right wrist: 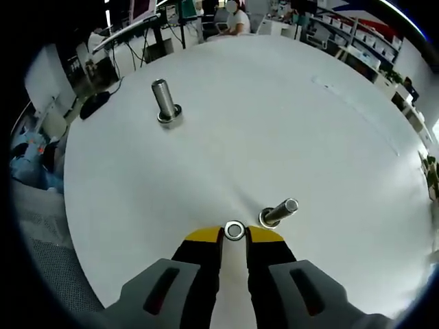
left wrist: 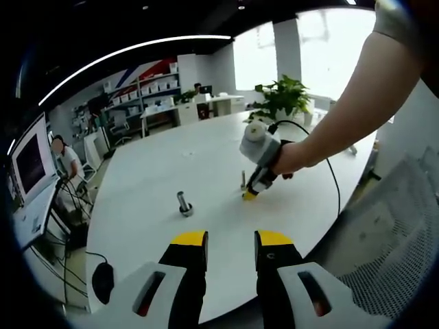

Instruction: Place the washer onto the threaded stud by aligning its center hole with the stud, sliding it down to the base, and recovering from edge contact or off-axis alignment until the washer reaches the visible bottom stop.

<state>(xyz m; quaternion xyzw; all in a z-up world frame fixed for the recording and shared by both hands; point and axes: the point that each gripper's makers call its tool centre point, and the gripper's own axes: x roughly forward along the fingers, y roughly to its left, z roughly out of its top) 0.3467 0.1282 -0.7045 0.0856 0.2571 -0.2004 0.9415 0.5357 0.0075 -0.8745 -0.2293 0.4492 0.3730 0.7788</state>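
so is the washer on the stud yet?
Not yet. The washer sits pinched at the right gripper tips, beside the near stud, whose shaft is bare.

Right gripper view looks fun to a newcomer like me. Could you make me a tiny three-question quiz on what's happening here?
1. True or false: the washer already sits at the base of a stud.
2. How many threaded studs stand on the white table?
3. Which claw holds the washer: A left, B right?

Key: 1 false, the right claw grips it beside the near stud. 2 two, the far stud being the other. 3 B.
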